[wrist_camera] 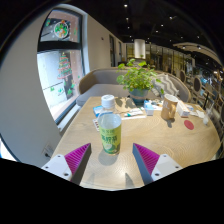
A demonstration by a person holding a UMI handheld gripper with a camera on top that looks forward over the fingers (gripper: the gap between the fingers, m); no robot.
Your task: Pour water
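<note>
Item: tall green-labelled can [110,133], upright on pale wooden tabletop [180,145].
Bearing: centred just ahead of gripper [111,160], between its fingers.
Gripper: spread, nothing held.
Beyond: white cup [108,102].

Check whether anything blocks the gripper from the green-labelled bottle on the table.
Nothing visible does. The bottle stands upright on the table just ahead of the open gripper, in line with the gap between its fingers. The white cup sits beyond the bottle.
</note>
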